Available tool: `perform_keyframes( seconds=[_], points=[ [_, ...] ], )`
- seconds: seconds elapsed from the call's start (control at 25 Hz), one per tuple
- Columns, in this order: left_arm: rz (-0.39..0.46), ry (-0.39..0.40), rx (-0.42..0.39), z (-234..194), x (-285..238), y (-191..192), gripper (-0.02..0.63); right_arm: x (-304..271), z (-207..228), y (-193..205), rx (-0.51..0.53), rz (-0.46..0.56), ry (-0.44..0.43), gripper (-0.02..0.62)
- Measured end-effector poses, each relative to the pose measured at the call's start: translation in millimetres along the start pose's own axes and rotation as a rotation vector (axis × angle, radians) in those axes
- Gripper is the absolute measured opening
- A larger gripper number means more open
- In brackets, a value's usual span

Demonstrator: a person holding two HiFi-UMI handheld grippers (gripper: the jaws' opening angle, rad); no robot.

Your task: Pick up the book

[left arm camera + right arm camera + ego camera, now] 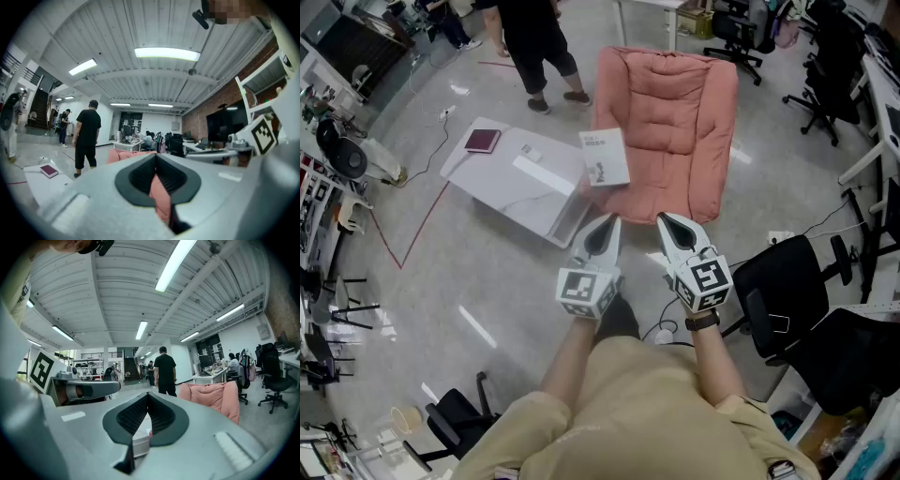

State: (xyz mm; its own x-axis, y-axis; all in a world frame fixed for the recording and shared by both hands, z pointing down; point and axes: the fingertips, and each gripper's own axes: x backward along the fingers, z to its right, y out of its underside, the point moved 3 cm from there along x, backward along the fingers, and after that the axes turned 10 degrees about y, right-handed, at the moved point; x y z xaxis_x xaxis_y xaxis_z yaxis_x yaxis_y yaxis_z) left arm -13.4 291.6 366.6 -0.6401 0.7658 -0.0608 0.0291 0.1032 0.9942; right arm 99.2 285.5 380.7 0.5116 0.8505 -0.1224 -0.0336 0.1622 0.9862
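Note:
A white book (pixel 605 157) lies flat, overlapping the left edge of the pink floor chair (pixel 670 131) and the corner of the low white table (pixel 520 187). A small maroon book (pixel 483 141) rests on the table's far left corner and also shows in the left gripper view as the maroon book (pixel 48 170). My left gripper (pixel 605 227) and right gripper (pixel 668 225) hover side by side in front of me, short of the chair and well apart from both books. Both are shut and hold nothing. In their own views the left gripper (pixel 156 158) and right gripper (pixel 147 398) show closed jaws.
A person in black (pixel 534 42) stands beyond the table, seen also as the person (pixel 87 138) and the person (pixel 165 371). Black office chairs (pixel 787 291) stand at my right. A red line runs across the floor (pixel 417 234) on the left. Desks and chairs fill the far right.

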Motion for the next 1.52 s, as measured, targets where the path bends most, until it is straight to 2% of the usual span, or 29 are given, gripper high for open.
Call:
perform_keyframes(
  seconds=[0.24,0.52,0.76,0.92,1.04,1.2,1.28,1.44,1.52],
  points=[
    [-0.001,0.009,0.023,-68.4,-32.9,-5.2,0.0,-71.4,7.8,-5.3,-0.001,-0.029,0.016,0.003],
    [0.005,0.034,0.101,-163.0,-79.2,-12.3,0.0,-172.9,18.0,-17.4,0.008,-0.085,0.039,0.004],
    [-0.038,0.112,0.13,-225.1,-100.2,-11.2,0.0,-248.2,9.2,-22.6,-0.069,-0.084,0.067,0.005],
    [-0.084,0.112,0.181,-259.9,-112.3,8.1,0.0,-277.0,14.7,-14.8,-0.091,-0.097,0.072,0.005],
    [-0.151,0.086,0.202,-282.3,-118.9,34.0,0.0,-296.8,27.9,5.3,-0.106,-0.144,0.079,0.005],
    [-0.254,0.043,0.238,-311.7,-139.5,75.8,0.001,-328.0,61.0,51.0,-0.115,-0.241,0.076,0.013],
    [-0.308,0.014,0.258,-328.1,-152.6,96.5,0.005,-348.4,81.8,76.8,-0.139,-0.298,0.064,0.044],
    [-0.423,-0.046,0.316,-361.2,-180.9,141.6,0.075,-392.8,125.9,136.1,-0.235,-0.422,0.024,0.124],
    [-0.467,-0.074,0.365,-375.0,-195.9,166.5,0.108,-412.5,149.9,167.8,-0.317,-0.469,0.009,0.174]
  ],
)
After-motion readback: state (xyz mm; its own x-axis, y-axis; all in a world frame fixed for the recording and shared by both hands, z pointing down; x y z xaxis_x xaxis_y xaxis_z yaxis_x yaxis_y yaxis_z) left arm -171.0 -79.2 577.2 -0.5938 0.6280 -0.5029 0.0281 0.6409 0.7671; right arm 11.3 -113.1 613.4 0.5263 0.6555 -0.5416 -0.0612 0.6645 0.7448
